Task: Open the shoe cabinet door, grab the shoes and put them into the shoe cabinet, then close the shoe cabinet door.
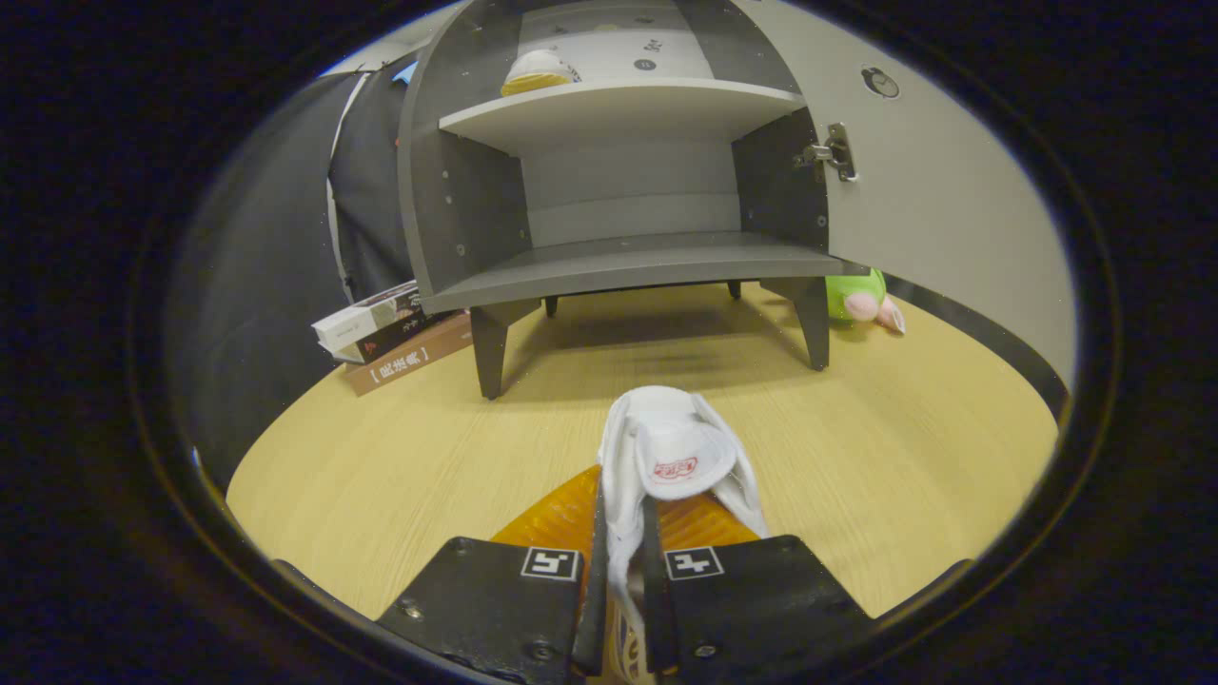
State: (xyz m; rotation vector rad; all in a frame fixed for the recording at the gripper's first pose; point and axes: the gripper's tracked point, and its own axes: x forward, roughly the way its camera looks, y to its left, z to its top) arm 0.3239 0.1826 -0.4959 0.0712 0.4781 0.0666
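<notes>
Pinching a soft white slipper (666, 457) by its folded fabric, the gripper (620, 571) had its fingers nearly closed, both pressing on it. The slipper's amber ribbed sole showed beneath; its long axis ran straight ahead, toe toward the shoe cabinet (618, 190). It was held before the cabinet, above the wood-grain floor (400, 457). The cabinet's door (942, 190) stood open; another slipper (538, 71) lay on its upper shelf. Books (390, 333) lay stacked left of the cabinet, and a green plush toy (861, 300) lay to its right.
</notes>
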